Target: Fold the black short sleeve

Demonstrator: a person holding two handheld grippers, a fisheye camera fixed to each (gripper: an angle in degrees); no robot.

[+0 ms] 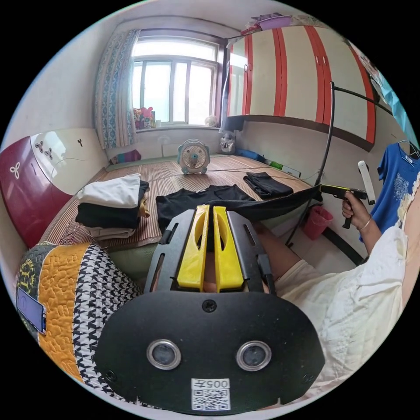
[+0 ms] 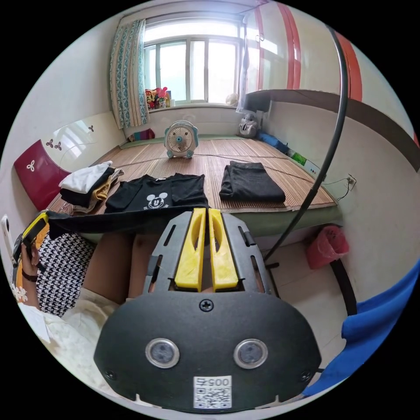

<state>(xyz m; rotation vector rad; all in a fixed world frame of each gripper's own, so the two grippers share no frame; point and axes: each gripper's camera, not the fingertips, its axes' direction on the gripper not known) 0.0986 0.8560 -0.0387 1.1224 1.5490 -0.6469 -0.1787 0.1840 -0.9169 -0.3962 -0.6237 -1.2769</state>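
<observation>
The right gripper [image 2: 205,214] pinches the black short sleeve's [image 2: 131,221] hem between closed jaws; its body lies ahead on the bed [image 2: 262,175], the left gripper [image 2: 41,218] holding the far end.

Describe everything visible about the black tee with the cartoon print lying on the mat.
The black tee lies flat, front up, on the woven mat, collar toward the fan. A white cartoon mouse print sits mid-chest. It looks like soft knit cotton. Both short sleeves are spread out. Its hem runs off the platform edge, stretched taut between the right tool and the left tool. A stack of folded clothes sits beside it.
</observation>
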